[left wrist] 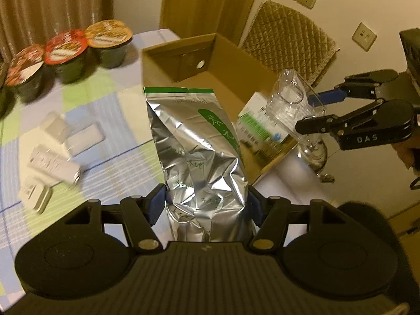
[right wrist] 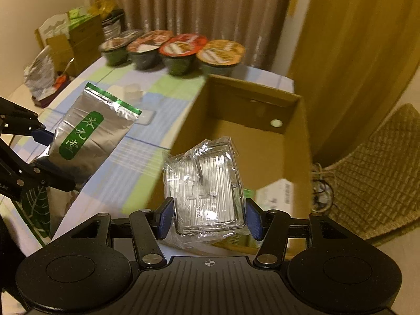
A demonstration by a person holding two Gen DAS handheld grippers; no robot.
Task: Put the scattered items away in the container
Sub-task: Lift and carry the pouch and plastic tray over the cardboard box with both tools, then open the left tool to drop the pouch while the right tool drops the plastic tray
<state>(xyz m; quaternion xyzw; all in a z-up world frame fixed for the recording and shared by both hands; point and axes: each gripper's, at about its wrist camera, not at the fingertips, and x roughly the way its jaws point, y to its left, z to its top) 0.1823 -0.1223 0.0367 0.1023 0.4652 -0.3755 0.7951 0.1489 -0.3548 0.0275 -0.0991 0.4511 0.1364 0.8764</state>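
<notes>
My left gripper [left wrist: 206, 206] is shut on a silver foil tea bag [left wrist: 199, 141] with a green label, held upright above the table near the open cardboard box [left wrist: 210, 50]. My right gripper [right wrist: 208, 218] is shut on a clear plastic package [right wrist: 204, 183], held over the box's near edge [right wrist: 302, 136]. In the left wrist view the right gripper [left wrist: 312, 113] and its clear package [left wrist: 291, 102] hang at the box's right side. The right wrist view shows the foil bag [right wrist: 86, 139] in the left gripper [right wrist: 39, 152] to the left. A white and green carton [left wrist: 258, 123] lies inside the box.
Several instant noodle cups [left wrist: 65, 52] stand in a row at the back of the checked tablecloth [left wrist: 105, 110]. Small white boxes [left wrist: 52, 162] lie scattered on the left. A quilted chair [left wrist: 288, 44] stands behind the box. Bags and cartons [right wrist: 65, 42] crowd the far left corner.
</notes>
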